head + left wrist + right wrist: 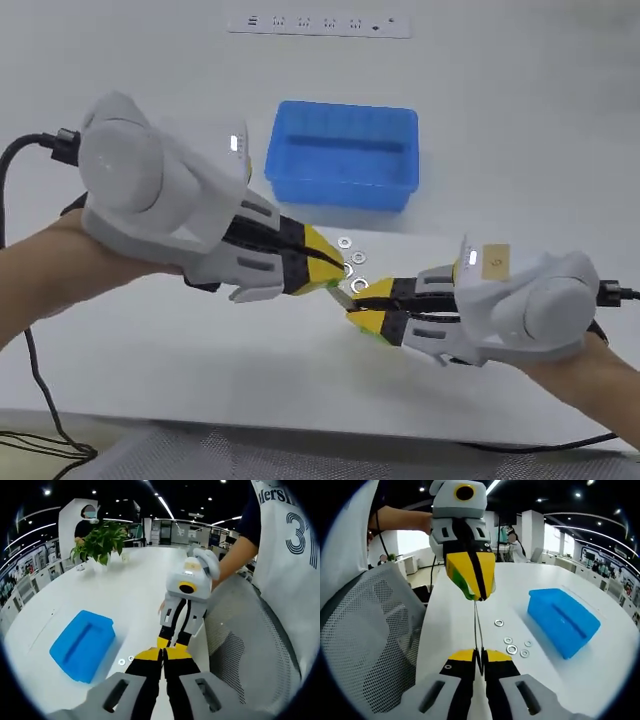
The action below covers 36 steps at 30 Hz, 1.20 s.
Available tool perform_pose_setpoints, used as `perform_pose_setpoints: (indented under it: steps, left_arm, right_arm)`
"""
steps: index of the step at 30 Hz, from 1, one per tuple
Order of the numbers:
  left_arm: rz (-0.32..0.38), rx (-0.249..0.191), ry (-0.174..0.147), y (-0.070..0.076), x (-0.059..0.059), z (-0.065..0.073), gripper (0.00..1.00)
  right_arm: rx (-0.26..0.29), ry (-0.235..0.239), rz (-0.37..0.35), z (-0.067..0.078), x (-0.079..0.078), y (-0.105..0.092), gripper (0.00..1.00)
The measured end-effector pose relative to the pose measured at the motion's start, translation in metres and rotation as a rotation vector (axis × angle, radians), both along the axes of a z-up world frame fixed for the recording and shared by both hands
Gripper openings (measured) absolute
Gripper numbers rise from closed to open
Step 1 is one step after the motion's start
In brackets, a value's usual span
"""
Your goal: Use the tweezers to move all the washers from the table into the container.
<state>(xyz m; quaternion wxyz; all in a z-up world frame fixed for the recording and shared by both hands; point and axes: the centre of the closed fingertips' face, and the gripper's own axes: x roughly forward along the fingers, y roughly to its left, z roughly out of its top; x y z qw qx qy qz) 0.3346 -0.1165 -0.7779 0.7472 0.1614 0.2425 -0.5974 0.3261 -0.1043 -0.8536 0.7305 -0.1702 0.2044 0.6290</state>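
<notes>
1. Nearest the person, the right gripper point(355, 316) points in from the right, low over the table point(200, 360). Its jaws are pressed together on one end of the tweezers point(477, 630).

2. The tweezers run as a thin metal line from that gripper straight to the other. Their long axis lies along the line between the two sets of jaws, roughly level above the table. Which end is the working tip cannot be told.

3. The left gripper point(337, 270) comes in from the left and meets the right one almost tip to tip. Its jaws are also closed, pinching the tweezers' far end, so both grippers hold the tool at once. This looks like a re-grip or hand-over, with no washer picked up yet.

4. Just beyond the meeting tips lie the washers point(512, 649), loose and flat on the table in a small scatter; the right gripper view shows five. They sit between the tweezers and the container, off to the tool's side, not in line with it. The tool must therefore swing toward them and tilt down. The left gripper's tips are slightly nearer the washers.

5. Farther on stands the blue container point(340, 192), open side up and apart from the washers. No washer can be made out inside it.

6. Farthest away, a socket strip point(318, 22) lies at the table's back.
</notes>
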Motion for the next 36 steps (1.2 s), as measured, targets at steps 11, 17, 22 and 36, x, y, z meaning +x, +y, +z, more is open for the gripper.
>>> perform_pose_setpoints:
  steps: [11, 17, 22, 36]
  left_arm:
    - [-0.05, -0.003, -0.008, -0.023, -0.008, -0.003, 0.05]
    - [-0.022, 0.03, -0.031, -0.006, -0.004, 0.0, 0.2]
    - [0.03, 0.087, -0.029, 0.021, 0.006, -0.012, 0.2]
    - [-0.055, 0.011, -0.008, 0.007, -0.003, -0.001, 0.07]
  right_arm:
    - [0.024, -0.023, -0.001, 0.0, -0.001, -0.005, 0.07]
    - [0.056, 0.001, -0.021, 0.0, 0.0, -0.005, 0.07]
    - [0.067, 0.01, -0.028, -0.001, 0.001, -0.004, 0.07]
    - [0.068, 0.014, -0.024, 0.003, 0.001, -0.004, 0.07]
